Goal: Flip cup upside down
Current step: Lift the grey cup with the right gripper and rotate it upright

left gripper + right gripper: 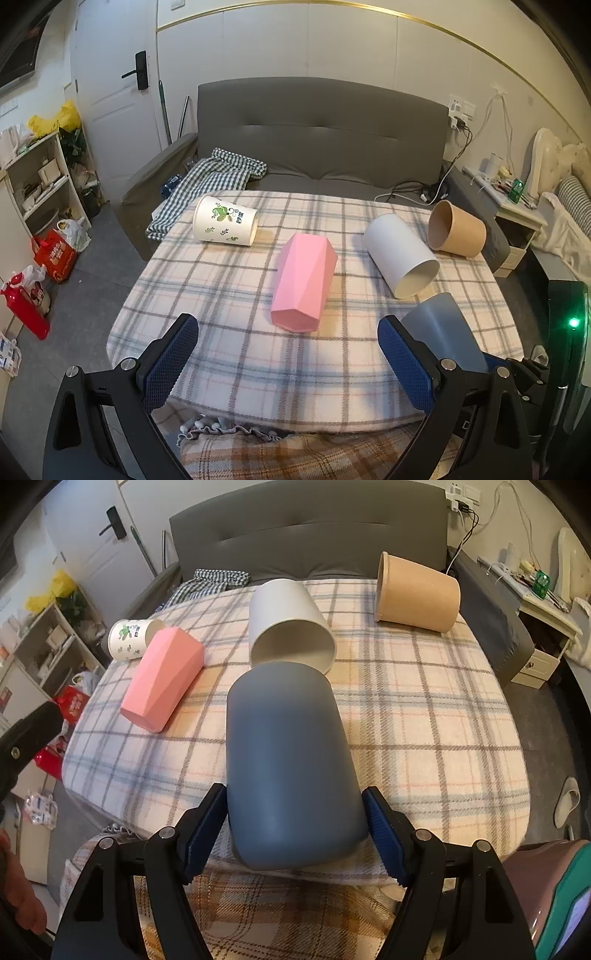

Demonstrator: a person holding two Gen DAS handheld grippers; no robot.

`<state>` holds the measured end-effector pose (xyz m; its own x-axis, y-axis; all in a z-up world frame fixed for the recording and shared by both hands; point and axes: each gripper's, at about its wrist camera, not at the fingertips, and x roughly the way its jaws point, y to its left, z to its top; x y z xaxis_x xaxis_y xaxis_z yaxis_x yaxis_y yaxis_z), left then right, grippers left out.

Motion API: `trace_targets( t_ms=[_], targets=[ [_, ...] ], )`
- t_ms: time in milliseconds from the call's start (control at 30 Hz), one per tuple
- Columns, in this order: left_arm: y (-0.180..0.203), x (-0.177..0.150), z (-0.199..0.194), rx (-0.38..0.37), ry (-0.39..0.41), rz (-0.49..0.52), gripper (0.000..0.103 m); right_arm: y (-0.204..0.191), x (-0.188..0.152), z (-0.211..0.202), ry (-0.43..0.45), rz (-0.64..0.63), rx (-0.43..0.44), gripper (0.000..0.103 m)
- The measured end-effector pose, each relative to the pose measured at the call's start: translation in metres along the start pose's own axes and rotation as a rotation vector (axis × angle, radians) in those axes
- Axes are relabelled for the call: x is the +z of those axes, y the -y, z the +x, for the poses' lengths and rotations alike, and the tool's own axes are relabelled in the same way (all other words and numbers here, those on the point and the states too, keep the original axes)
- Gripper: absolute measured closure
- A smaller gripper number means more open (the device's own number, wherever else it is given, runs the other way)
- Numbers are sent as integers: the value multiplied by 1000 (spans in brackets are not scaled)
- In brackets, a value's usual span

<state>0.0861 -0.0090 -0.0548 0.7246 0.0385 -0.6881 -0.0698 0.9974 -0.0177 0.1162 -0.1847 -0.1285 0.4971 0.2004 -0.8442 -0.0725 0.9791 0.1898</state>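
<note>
A blue-grey cup [291, 760] lies tilted between the fingers of my right gripper [295, 808], which is shut on it near its rim end, base pointing away. The same cup [443, 328] shows in the left wrist view at the right. My left gripper [288, 354] is open and empty above the near edge of the plaid-covered table [236, 295]. A pink faceted cup [303, 280] lies on its side ahead of the left gripper. A white cup [400, 254], a brown paper cup [458, 230] and a white printed cup [225, 225] also lie on their sides.
A grey sofa [317, 140] with a checked cloth [210, 177] stands behind the table. Shelves [37, 184] and red bags [55, 254] are on the left. A bedside cabinet [517, 221] is on the right.
</note>
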Motion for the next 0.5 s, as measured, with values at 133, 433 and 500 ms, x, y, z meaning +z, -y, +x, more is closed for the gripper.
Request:
trace_targets(
  t_ms=[133,433,500],
  targets=[
    [7,1,-5,5,5,1,2,0,0,-18,66,-16,16,16],
    [34,5,-18,-19,10,9,2,22,5,-65,176,-22,-5,15],
    [44,5,-19,-28,4,12,2,32,6,-76,199,-28,-38,15]
  ],
)
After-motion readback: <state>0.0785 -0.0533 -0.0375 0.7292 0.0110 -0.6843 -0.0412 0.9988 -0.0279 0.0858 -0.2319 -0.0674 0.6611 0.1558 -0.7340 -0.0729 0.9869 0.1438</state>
